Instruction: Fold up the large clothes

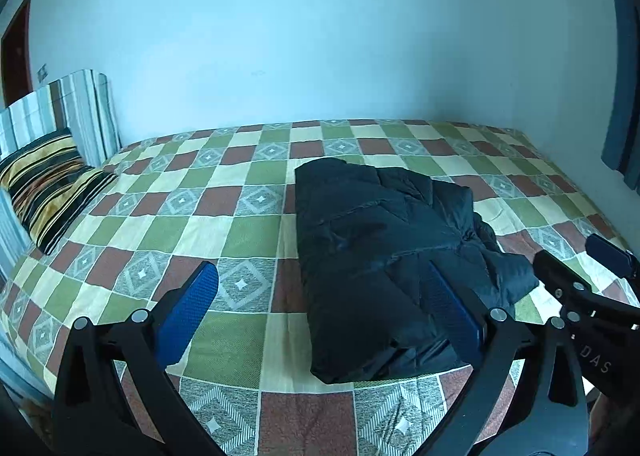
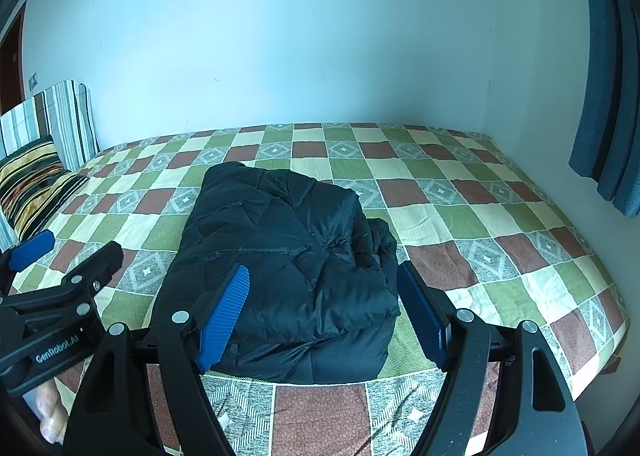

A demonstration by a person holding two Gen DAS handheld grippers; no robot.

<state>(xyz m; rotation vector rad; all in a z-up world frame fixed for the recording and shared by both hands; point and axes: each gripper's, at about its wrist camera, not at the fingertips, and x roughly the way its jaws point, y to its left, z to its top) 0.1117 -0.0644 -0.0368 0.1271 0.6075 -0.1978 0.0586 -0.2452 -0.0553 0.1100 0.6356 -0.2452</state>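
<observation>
Both tools, left tool [image 1: 324,308] and right tool [image 2: 324,316], hover spread apart over the folded black jacket [image 2: 288,260].

Left wrist view: mounted just behind the left gripper [image 1: 324,308], looking forward and downward over the near edge of the bed with the green, red and cream checked cover [image 1: 240,192], toward the pale blue wall [image 1: 320,36]. Close to the folded black padded jacket [image 1: 372,256], seen right of centre. Right wrist view: same forward, downward tilt from behind the right gripper [image 2: 324,308], set further right, jacket nearly centred. Shared by both: bed, jacket, wall, striped pillow [image 2: 28,184], blue curtain [image 2: 604,96], each other's gripper at the frame edge. Edges bent by fisheye, possibly overstating tilt.
</observation>
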